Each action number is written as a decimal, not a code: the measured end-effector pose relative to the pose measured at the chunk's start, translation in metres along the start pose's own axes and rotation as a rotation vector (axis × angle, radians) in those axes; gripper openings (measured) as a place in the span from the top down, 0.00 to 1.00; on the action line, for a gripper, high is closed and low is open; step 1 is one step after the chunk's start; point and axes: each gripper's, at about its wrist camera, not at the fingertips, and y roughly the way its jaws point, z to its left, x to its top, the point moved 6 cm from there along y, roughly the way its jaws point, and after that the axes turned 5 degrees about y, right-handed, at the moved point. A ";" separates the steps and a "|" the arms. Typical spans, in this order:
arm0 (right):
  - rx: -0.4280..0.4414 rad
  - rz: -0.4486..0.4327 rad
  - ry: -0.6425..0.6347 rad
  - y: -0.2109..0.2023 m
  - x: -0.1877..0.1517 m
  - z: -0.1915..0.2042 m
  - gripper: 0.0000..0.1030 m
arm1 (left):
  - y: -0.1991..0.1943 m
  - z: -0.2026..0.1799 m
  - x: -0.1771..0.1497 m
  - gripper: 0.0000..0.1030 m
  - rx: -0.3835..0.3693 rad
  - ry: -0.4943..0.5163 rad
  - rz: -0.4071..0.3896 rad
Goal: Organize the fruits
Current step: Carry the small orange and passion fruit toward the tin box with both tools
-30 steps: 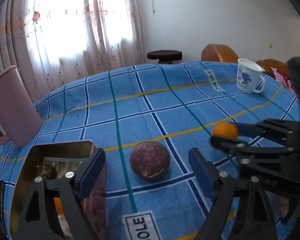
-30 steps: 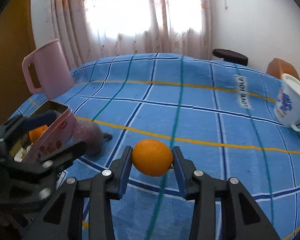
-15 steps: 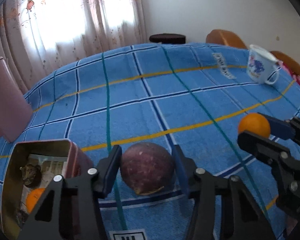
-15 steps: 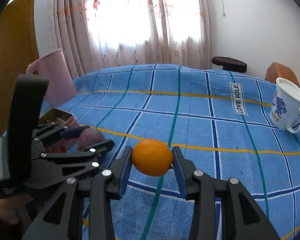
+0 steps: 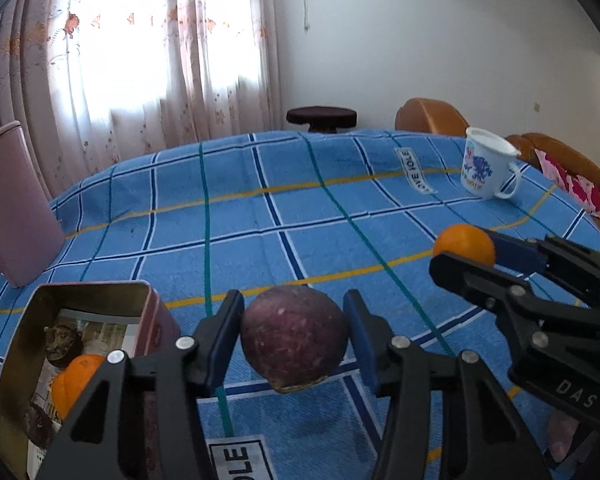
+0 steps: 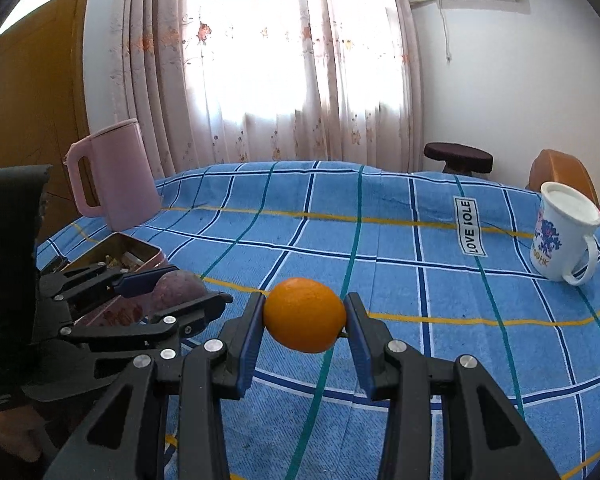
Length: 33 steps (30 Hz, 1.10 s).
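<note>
Purple fruit [image 5: 294, 338] clamped in my L gripper [image 5: 294, 340], orange [image 6: 304, 314] pinched in R gripper [image 6: 305, 320]; both lifted for tin [image 5: 20, 320], lower left of frame.

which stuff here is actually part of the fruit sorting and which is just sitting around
Part of the job:
- purple fruit, gripped by the left gripper
- orange, gripped by the right gripper
- open tin, already holding another orange

Just lying about:
- pink jug
- white floral mug
- blue checked tablecloth
- dark stool
</note>
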 end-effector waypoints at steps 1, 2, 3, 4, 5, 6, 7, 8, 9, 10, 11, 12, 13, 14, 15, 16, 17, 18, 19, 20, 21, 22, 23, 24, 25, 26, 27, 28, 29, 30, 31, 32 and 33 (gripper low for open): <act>0.000 -0.008 -0.002 -0.002 0.000 0.000 0.59 | -0.003 0.000 0.001 0.48 0.001 -0.002 -0.014; 0.000 -0.016 -0.005 -0.003 0.000 0.001 0.59 | -0.005 0.001 0.001 0.48 0.004 -0.004 -0.025; 0.000 -0.021 -0.008 -0.004 0.001 0.001 0.59 | -0.006 0.002 0.001 0.48 0.008 -0.004 -0.031; -0.001 -0.028 -0.012 -0.005 0.001 0.002 0.59 | -0.009 0.002 0.001 0.48 0.010 -0.004 -0.040; -0.002 -0.035 -0.016 -0.006 0.001 0.003 0.59 | -0.010 0.001 0.001 0.48 0.010 -0.003 -0.046; -0.003 -0.040 -0.020 -0.008 0.001 0.004 0.59 | -0.012 0.001 0.001 0.48 0.013 -0.002 -0.051; -0.004 -0.047 -0.025 -0.009 0.001 0.005 0.59 | -0.013 0.001 0.001 0.48 0.014 0.000 -0.056; -0.006 -0.054 -0.029 -0.011 0.001 0.005 0.59 | -0.014 0.000 0.001 0.48 0.016 0.001 -0.062; -0.007 -0.063 -0.033 -0.012 0.002 0.006 0.59 | -0.016 0.000 0.002 0.48 0.020 0.002 -0.071; -0.007 -0.069 -0.036 -0.013 0.002 0.007 0.59 | -0.018 0.000 0.002 0.48 0.023 0.003 -0.078; -0.007 -0.075 -0.039 -0.014 0.002 0.007 0.59 | -0.020 0.000 0.002 0.48 0.025 0.005 -0.087; -0.008 -0.081 -0.043 -0.015 0.002 0.008 0.59 | -0.021 0.000 0.002 0.48 0.027 0.004 -0.091; -0.009 -0.084 -0.046 -0.016 0.002 0.009 0.59 | -0.022 0.000 0.002 0.48 0.030 0.003 -0.098; -0.011 -0.088 -0.048 -0.017 0.002 0.009 0.59 | -0.023 0.001 0.003 0.48 0.032 0.002 -0.102; -0.011 -0.092 -0.050 -0.018 0.002 0.010 0.59 | -0.024 0.001 0.003 0.48 0.033 0.002 -0.107; -0.013 -0.097 -0.052 -0.019 0.002 0.010 0.59 | -0.025 0.001 0.003 0.48 0.034 0.002 -0.111; -0.013 -0.100 -0.054 -0.020 0.002 0.010 0.59 | -0.026 0.001 0.003 0.48 0.038 0.003 -0.118; -0.013 -0.104 -0.055 -0.020 0.003 0.010 0.59 | -0.028 0.001 0.004 0.48 0.042 0.004 -0.126; -0.014 -0.108 -0.057 -0.021 0.003 0.011 0.59 | -0.029 0.001 0.004 0.48 0.043 0.006 -0.133; -0.015 -0.113 -0.058 -0.022 0.003 0.011 0.59 | -0.031 0.001 0.004 0.48 0.045 0.006 -0.142; -0.015 -0.117 -0.060 -0.023 0.003 0.011 0.59 | -0.033 0.001 0.004 0.48 0.048 0.006 -0.149; -0.016 -0.121 -0.062 -0.024 0.003 0.012 0.59 | -0.033 0.001 0.004 0.48 0.050 0.006 -0.154; -0.016 -0.125 -0.064 -0.025 0.003 0.012 0.59 | -0.035 0.001 0.004 0.48 0.052 0.006 -0.160; -0.016 -0.130 -0.067 -0.025 0.003 0.013 0.59 | -0.036 0.001 0.004 0.48 0.054 0.005 -0.164; -0.016 -0.133 -0.069 -0.026 0.004 0.013 0.59 | -0.036 0.001 0.004 0.48 0.055 0.005 -0.168; -0.016 -0.137 -0.070 -0.027 0.004 0.013 0.59 | -0.037 0.001 0.004 0.48 0.056 0.003 -0.173; -0.016 -0.140 -0.071 -0.028 0.004 0.013 0.59 | -0.039 0.001 0.004 0.48 0.058 0.002 -0.178; -0.016 -0.144 -0.072 -0.028 0.004 0.013 0.59 | -0.040 0.001 0.004 0.48 0.060 0.000 -0.184; -0.016 -0.148 -0.074 -0.029 0.004 0.013 0.59 | -0.042 0.002 0.004 0.48 0.061 -0.002 -0.190; -0.016 -0.154 -0.076 -0.030 0.004 0.014 0.59 | -0.043 0.002 0.003 0.48 0.063 -0.004 -0.196; -0.016 -0.158 -0.077 -0.031 0.004 0.014 0.59 | -0.043 0.002 0.003 0.48 0.063 -0.005 -0.201; -0.015 -0.160 -0.079 -0.031 0.004 0.014 0.59 | -0.044 0.003 0.004 0.48 0.064 -0.006 -0.206; -0.015 -0.164 -0.080 -0.032 0.004 0.014 0.59 | -0.045 0.003 0.004 0.48 0.065 -0.007 -0.209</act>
